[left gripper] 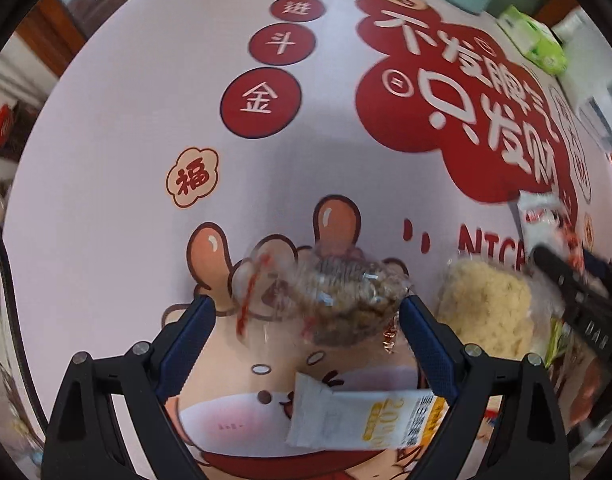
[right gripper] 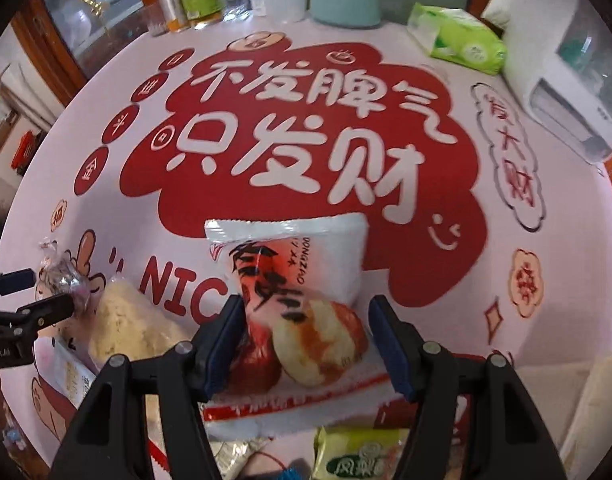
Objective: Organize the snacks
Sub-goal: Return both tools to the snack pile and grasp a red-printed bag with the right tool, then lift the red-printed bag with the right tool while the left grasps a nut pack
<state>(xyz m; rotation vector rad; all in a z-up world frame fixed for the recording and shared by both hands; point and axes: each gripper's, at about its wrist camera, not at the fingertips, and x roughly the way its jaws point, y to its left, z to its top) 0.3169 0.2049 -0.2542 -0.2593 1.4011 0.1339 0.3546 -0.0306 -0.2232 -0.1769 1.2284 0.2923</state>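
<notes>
Pick-up step: left tool [left gripper: 308, 320] wide around clear crinkly-wrapped brown snack [left gripper: 338, 292] at table [left gripper: 106, 160] 6 o'clock, right tool [right gripper: 302, 336] wide astride white-red pastry packet [right gripper: 294, 280]; next, each must close.

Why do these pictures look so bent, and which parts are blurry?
Both views use fisheye lenses, so the tablecloth bulges and the corners go black. Left wrist view: the white packet is smeared by motion blur, and the clear bag glints. Right wrist view: the pastry bag is fairly sharp.
</notes>
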